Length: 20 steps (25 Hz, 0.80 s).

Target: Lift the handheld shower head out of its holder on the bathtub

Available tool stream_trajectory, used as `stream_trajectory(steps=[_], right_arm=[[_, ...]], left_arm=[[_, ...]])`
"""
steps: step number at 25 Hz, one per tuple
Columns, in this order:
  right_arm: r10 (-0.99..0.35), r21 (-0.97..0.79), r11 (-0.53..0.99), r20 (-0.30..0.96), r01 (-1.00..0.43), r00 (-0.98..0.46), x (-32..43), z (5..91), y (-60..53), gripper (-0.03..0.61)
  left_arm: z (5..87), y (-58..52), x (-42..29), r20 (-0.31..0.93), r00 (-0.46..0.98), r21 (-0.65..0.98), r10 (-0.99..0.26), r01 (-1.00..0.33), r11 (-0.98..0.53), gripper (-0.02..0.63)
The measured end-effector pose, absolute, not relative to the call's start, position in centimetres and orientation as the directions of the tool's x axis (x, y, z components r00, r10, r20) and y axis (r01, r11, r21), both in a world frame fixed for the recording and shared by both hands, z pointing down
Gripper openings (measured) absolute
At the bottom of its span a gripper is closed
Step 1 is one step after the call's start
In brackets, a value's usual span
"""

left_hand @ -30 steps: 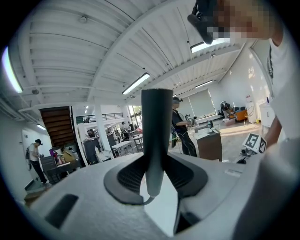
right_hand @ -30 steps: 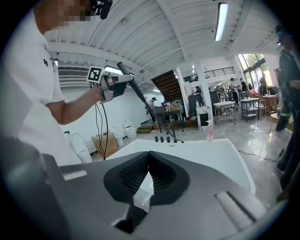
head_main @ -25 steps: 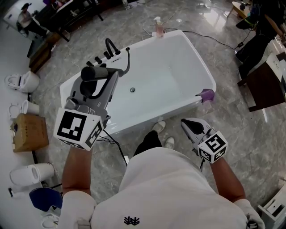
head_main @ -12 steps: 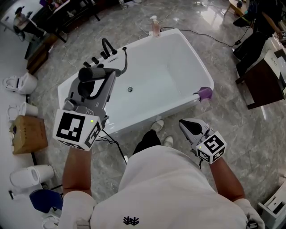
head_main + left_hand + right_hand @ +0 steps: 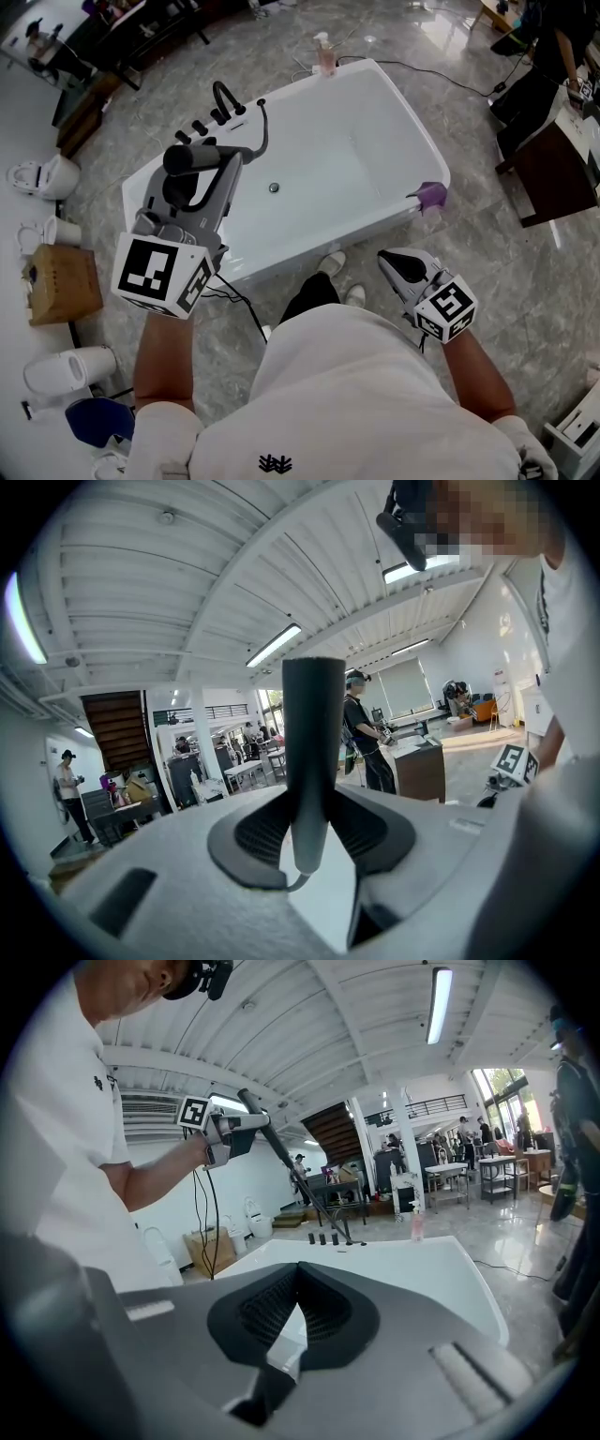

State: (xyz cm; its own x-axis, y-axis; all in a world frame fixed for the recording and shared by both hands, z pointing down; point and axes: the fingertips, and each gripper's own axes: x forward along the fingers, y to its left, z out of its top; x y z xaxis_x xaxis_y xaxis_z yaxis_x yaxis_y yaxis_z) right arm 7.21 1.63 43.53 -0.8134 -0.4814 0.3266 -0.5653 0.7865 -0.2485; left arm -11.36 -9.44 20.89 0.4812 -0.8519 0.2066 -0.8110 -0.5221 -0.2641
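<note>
Pink pump bottle (image 5: 326,58), cardboard box (image 5: 61,284), white toilet (image 5: 42,175)

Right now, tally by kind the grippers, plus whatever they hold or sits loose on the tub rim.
grippers: 2, left gripper and right gripper
shower head: 1, in the left jaws
pump bottle: 1
purple item: 1
total: 5

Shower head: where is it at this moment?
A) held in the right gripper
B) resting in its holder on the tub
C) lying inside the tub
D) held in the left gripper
D: the dark handle of the shower head stands clamped between the pads of the left gripper, its hose trailing down to the bathtub; the right gripper is shut on nothing.
</note>
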Motion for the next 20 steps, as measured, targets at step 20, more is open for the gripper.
stream_trajectory(steps=[20], right_arm=[[-0.493,-0.236,0.781,0.337,-0.579,-0.802,7.1,44.5,0.6,0.012]], left_arm=[[21.3,-10.1,-11.5,0.199,0.506,-0.259,-0.840,-0.799,-0.543,0.141]])
